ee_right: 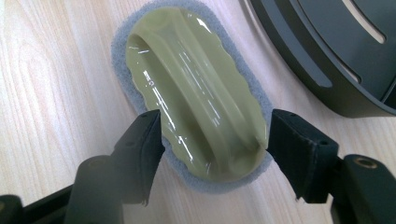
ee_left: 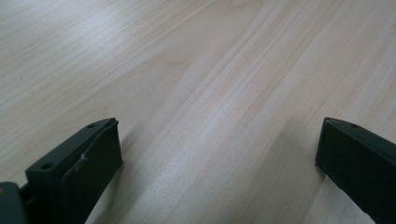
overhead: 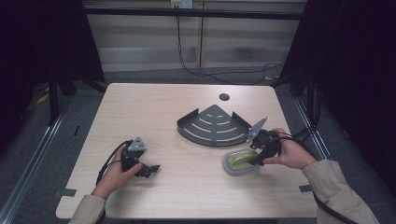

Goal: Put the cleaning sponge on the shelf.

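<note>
An olive-green scrub brush on a grey sponge pad (overhead: 239, 161) (ee_right: 196, 84) lies flat on the wooden table (overhead: 149, 112), right of centre. My right gripper (overhead: 258, 157) (ee_right: 215, 128) reaches over its near end. The jaws press against both sides of the green body, shut on it. My left gripper (overhead: 150, 169) (ee_left: 219, 128) rests low over bare wood at the front left. Its jaws stand wide apart with nothing between them.
A dark grey fan-shaped slotted corner shelf (overhead: 212, 125) (ee_right: 327, 51) sits just behind the brush, close to the right gripper. A round cable hole (overhead: 224, 97) lies near the table's far edge. Cables trail from both grippers.
</note>
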Available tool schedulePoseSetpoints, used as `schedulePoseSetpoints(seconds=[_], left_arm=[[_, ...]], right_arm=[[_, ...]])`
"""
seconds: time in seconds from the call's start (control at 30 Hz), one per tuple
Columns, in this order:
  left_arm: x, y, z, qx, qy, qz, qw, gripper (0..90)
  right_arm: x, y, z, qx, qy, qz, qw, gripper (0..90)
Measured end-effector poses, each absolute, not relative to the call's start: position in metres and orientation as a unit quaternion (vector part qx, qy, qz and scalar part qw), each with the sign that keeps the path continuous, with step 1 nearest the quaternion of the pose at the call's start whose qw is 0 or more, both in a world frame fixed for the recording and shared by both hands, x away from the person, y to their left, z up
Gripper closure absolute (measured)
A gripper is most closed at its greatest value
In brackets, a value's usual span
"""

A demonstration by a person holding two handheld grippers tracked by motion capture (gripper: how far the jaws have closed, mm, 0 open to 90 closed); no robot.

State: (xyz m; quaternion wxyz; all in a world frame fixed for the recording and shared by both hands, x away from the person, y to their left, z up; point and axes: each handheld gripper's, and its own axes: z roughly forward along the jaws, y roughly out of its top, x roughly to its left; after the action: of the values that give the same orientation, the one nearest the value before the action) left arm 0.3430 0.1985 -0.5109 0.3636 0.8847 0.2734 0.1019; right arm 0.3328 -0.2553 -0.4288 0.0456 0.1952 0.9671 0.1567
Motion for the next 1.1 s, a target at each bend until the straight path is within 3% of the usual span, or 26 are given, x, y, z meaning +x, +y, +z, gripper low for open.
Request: schedulePoseSetpoints(seconds=[1.1], left_arm=[[0.343, 0.199, -0.511, 0.885, 0.273, 0.102, 0.363, 0.0]], right_arm=[[0.346, -0.227, -0.428, 0.136, 0.986, 0.091, 0.026, 64.3]])
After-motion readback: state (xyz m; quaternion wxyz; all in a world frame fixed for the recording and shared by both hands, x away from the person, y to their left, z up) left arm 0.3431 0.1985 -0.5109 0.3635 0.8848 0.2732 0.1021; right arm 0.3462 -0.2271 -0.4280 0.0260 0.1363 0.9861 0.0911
